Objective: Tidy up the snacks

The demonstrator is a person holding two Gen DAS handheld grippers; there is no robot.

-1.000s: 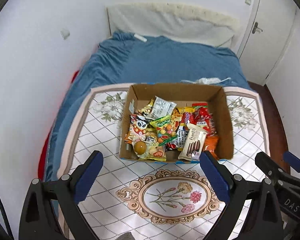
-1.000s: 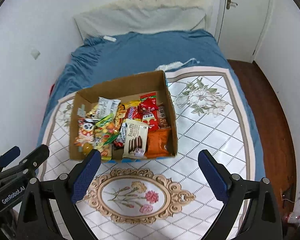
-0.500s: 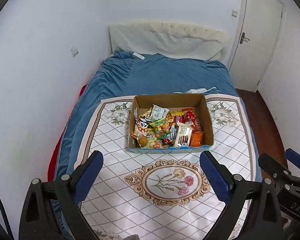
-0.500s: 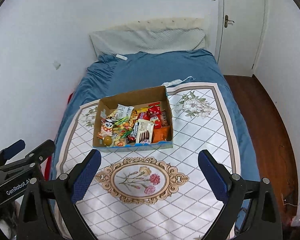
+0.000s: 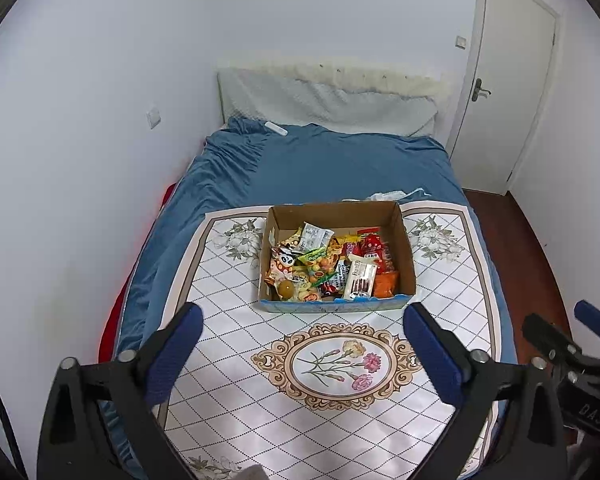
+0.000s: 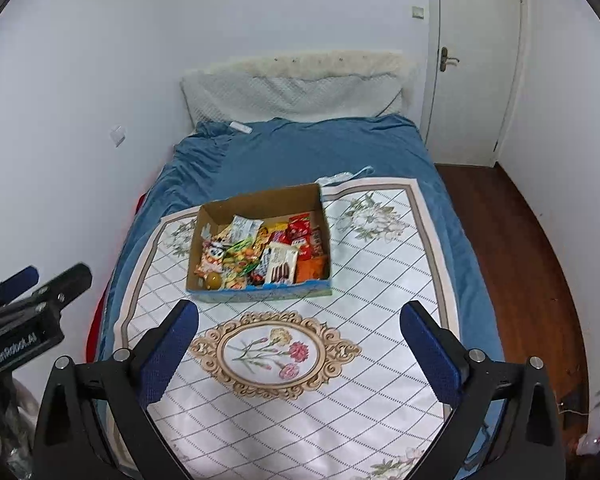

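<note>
One cardboard box point(image 5: 404, 240), rectangular and open-topped, holds glossy snack packets point(image 5: 328, 266) on a quilted floral mat point(image 5: 228, 320) over the blue bed point(image 5: 340, 164). The left gripper point(image 5: 299, 342) has its jaws opening, nothing between them. The box appears smaller than a second ago. In the right view, the right gripper point(image 6: 299, 340) stands spread and empty; bare mat surrounds the box point(image 6: 324, 220).
</note>
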